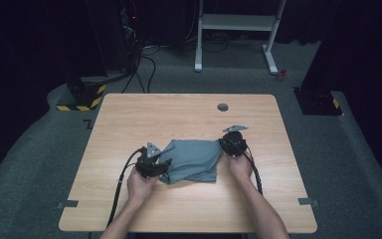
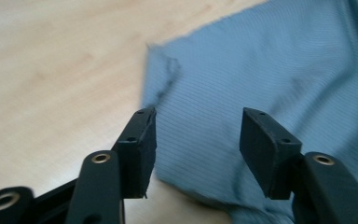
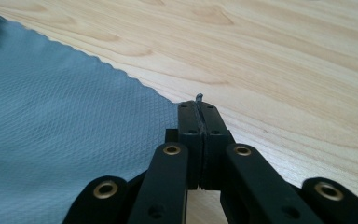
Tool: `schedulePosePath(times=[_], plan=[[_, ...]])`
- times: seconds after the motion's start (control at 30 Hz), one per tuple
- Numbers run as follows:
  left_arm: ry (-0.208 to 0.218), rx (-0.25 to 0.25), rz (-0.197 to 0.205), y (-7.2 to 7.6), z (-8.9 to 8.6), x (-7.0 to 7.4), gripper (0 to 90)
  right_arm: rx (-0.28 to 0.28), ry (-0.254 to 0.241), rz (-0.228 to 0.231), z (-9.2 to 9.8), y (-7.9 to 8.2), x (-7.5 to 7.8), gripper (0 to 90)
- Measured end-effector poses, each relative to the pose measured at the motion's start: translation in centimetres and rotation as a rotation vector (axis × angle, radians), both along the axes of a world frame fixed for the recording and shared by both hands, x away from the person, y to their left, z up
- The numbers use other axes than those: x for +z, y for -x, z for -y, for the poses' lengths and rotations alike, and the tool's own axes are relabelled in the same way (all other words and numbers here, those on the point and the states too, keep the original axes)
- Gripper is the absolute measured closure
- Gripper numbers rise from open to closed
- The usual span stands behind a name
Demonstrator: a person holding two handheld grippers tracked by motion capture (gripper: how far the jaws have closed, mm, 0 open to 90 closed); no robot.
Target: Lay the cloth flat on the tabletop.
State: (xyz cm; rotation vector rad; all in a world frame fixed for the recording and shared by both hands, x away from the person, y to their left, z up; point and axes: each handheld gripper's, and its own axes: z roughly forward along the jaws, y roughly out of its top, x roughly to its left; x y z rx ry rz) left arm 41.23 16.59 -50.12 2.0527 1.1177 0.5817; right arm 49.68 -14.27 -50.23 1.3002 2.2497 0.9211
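A grey-blue cloth (image 1: 191, 159) lies rumpled in the middle of the wooden table (image 1: 179, 112). My left gripper (image 1: 163, 167) is at the cloth's left edge. In the left gripper view its jaws stand apart (image 2: 198, 140) over the cloth (image 2: 270, 70), with the fabric's edge below and between them and neither pad pressing on it. My right gripper (image 1: 224, 144) is at the cloth's upper right corner. In the right gripper view its jaws (image 3: 198, 109) are pressed together on the corner of the cloth (image 3: 65, 135), and a small tuft sticks out past the tips.
A round grey grommet (image 1: 223, 107) sits in the table near its far edge. Grey tape marks (image 1: 67, 203) (image 1: 307, 201) lie by the near corners. On the floor beyond the table stand a white frame (image 1: 238, 22) and a yellow-and-black striped base (image 1: 82, 97).
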Motion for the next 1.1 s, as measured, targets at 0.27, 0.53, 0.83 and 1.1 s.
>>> schedulePosePath(times=[0.27,0.53,0.83,1.1], plan=[[-0.099,0.001,-0.041,-3.0,0.6,0.0,55.3,-0.012,-0.029,0.018,0.2,0.5,0.2,74.5],[-0.14,0.054,-0.077,-5.9,1.7,-0.9,70.8,0.177,-0.062,0.1,-0.6,6.3,0.8,72.7],[-0.078,0.204,-0.129,-7.5,-0.9,-0.4,60.1,0.283,-0.111,0.024,0.1,10.8,-0.9,66.4],[0.033,-0.057,-0.111,0.0,-0.8,1.9,53.4,0.302,-0.146,0.031,1.0,12.3,-1.1,62.3]])
